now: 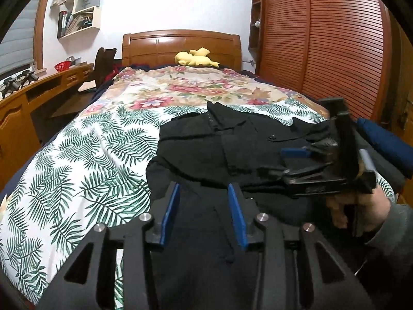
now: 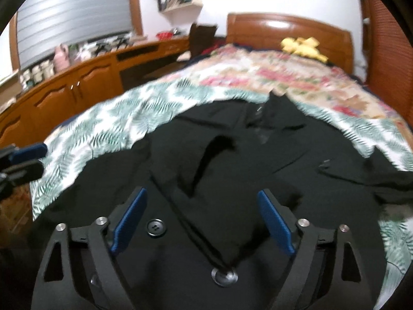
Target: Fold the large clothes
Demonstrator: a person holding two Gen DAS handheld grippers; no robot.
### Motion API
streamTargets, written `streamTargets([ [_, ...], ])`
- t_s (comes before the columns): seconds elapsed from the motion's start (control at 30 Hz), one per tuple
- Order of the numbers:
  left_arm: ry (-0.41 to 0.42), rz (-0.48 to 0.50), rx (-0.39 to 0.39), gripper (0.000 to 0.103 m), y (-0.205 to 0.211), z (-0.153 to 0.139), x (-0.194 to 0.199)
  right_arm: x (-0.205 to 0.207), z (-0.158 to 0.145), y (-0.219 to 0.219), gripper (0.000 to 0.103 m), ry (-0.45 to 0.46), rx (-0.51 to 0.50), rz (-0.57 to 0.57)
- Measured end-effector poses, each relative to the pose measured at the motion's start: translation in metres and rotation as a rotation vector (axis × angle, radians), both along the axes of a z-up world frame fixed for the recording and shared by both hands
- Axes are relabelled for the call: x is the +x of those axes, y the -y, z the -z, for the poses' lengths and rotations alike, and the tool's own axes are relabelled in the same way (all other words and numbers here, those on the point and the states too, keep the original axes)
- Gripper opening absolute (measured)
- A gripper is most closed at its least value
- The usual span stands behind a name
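Observation:
A black buttoned garment [image 1: 219, 142] lies rumpled on the bed, collar toward the headboard. My left gripper [image 1: 204, 188] hovers over its near edge, its blue pads apart with only loose cloth below them. In the same view my right gripper [image 1: 281, 162] comes in from the right over the garment, held by a hand [image 1: 361, 206]. The blurred right wrist view shows the garment [image 2: 232, 155] filling the middle, with the right gripper [image 2: 201, 192] standing wide open above a fold and a button. At that view's left edge the left gripper [image 2: 44, 157] pokes in.
The leaf-print sheet [image 1: 77, 168] and a floral quilt [image 1: 180, 85] cover the bed. A yellow plush toy [image 1: 196, 56] lies by the wooden headboard [image 1: 180, 44]. A wardrobe [image 1: 322, 51] stands on the right, a desk [image 1: 38, 90] on the left, and a blue cloth [image 1: 387, 142] at the right edge.

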State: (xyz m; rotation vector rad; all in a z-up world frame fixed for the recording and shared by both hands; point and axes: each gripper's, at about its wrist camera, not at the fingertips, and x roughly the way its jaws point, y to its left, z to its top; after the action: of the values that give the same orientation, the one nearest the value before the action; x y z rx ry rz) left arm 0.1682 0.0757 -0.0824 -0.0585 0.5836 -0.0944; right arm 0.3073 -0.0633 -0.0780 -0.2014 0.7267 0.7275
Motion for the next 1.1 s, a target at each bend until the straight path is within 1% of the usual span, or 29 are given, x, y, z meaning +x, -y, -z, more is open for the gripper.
streamTargets([
  [0.1,-0.001,-0.001,0.004,0.037,-0.002,0.001,-0.003,0.007,0.013,-0.012,0.078,-0.044,-0.014,-0.029],
  [0.2,-0.007,-0.003,0.009,0.037,-0.006,0.003,-0.004,0.015,0.023,-0.019,0.076,-0.069,-0.025,-0.030],
  [0.33,-0.012,-0.009,-0.002,0.037,-0.012,0.004,-0.008,0.027,0.022,-0.020,0.075,-0.112,0.038,-0.013],
  [0.43,-0.002,-0.009,-0.004,0.037,-0.013,0.002,-0.010,0.032,0.020,-0.026,0.067,-0.129,0.056,-0.021],
  [0.47,0.000,-0.008,-0.005,0.037,-0.013,0.001,-0.011,0.033,0.021,-0.029,0.061,-0.132,0.048,-0.020],
  [0.5,0.000,-0.007,-0.007,0.037,-0.013,0.001,-0.010,0.034,0.022,-0.031,0.052,-0.134,0.043,-0.020],
  [0.53,-0.001,-0.006,-0.008,0.037,-0.014,0.002,-0.010,0.036,0.025,-0.034,0.046,-0.137,0.032,-0.018],
  [0.57,-0.003,-0.004,-0.009,0.037,-0.013,0.002,-0.010,0.038,0.027,-0.036,0.032,-0.140,0.024,-0.016],
  [0.6,-0.005,-0.003,-0.009,0.037,-0.013,0.002,-0.010,0.039,0.029,-0.036,0.015,-0.146,0.019,-0.016],
  [0.63,-0.005,-0.001,-0.009,0.037,-0.012,0.002,-0.010,0.040,0.030,-0.036,0.008,-0.152,0.029,-0.019],
  [0.67,-0.003,0.004,-0.012,0.037,-0.012,0.002,-0.010,0.038,0.028,-0.032,0.006,-0.146,0.056,-0.022],
  [0.7,0.000,0.007,-0.013,0.037,-0.012,0.002,-0.011,0.037,0.025,-0.029,0.003,-0.138,0.077,-0.025],
  [0.8,0.011,0.011,-0.018,0.037,-0.011,-0.001,-0.012,0.028,0.009,-0.017,0.002,-0.103,0.123,-0.016],
  [0.97,0.045,0.023,-0.026,0.037,-0.003,-0.010,-0.015,-0.002,-0.031,0.018,0.002,-0.015,0.197,-0.003],
  [1.1,0.069,0.042,-0.021,0.037,0.007,-0.016,-0.016,-0.025,-0.053,0.051,0.002,0.040,0.218,0.025],
])
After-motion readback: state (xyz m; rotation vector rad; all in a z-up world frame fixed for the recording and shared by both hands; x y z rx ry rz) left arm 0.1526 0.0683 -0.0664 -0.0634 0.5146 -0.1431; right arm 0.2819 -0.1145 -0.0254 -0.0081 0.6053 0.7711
